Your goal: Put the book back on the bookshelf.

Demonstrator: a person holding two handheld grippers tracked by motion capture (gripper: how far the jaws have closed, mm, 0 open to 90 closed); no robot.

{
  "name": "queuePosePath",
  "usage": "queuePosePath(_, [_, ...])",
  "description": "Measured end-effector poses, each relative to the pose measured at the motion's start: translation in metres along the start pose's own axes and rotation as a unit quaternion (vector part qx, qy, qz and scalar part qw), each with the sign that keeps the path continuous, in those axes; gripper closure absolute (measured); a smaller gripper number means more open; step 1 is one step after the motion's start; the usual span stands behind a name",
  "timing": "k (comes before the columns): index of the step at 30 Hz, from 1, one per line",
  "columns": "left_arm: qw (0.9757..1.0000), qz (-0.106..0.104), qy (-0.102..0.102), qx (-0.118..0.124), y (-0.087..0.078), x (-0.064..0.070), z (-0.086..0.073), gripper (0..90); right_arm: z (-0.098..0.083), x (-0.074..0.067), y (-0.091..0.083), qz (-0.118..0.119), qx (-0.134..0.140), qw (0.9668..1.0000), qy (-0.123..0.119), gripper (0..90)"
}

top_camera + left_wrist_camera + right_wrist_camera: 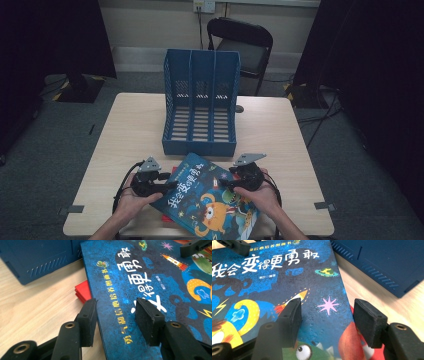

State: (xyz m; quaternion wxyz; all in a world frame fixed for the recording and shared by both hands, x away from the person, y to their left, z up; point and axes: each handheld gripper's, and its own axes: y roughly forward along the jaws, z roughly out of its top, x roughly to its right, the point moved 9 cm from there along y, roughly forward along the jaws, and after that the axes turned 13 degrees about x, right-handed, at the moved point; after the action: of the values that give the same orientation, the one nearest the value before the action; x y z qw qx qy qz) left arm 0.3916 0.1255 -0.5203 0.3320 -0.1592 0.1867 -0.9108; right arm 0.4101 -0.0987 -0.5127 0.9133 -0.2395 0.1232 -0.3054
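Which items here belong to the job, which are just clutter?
In the job:
blue picture book, with the left gripper and right gripper open astride opposite edges
red book under it
blue file rack

Just there:
folding chair
wall socket

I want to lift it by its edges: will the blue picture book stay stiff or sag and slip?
The blue picture book looks thin with a flat, hard-looking cover, so it probably stays fairly stiff. Its cover seems smooth, so it may slide on the red book beneath. Being wide and thin, it could tilt if gripped at one edge.
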Motion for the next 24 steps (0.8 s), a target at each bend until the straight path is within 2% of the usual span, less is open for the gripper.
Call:
queuePosePath(1, [1.0,-0.001,-0.001,0.001,0.001,0.001,0.001,53.1,-0.002,0.001,-0.004,-0.005,0.002,1.0,0.004,44.8])
queuePosePath(6, [1.0,-0.003,0.006,0.001,0.011,0.004,0.006,54.8,-0.006,0.001,-0.013,-0.008,0.0,0.9999,0.007,46.9])
queuePosePath(11, [0.9998,-0.012,0.006,0.013,0.022,0.008,0.01,56.2,-0.014,-0.001,-0.027,-0.012,-0.003,0.9998,0.012,49.8])
queuePosePath(13, [0.9999,-0.013,0.011,0.001,0.025,0.009,0.013,56.5,-0.017,-0.002,-0.033,-0.012,-0.004,0.9998,0.013,51.1])
queuePosePath(16, [0.9998,-0.016,0.011,0.0,0.029,0.009,0.015,57.6,-0.016,-0.002,-0.034,-0.009,0.0,0.9999,0.013,50.5])
queuePosePath(20, [0.9998,-0.018,0.009,0.003,0.037,0.01,0.019,58.6,-0.006,0.001,-0.021,0.001,0.0,0.9999,0.011,45.6])
queuePosePath(24, [0.9998,-0.015,0.012,0.006,0.037,0.011,0.018,58.7,-0.001,0.002,-0.01,0.001,-0.006,1.0,0.007,44.5])
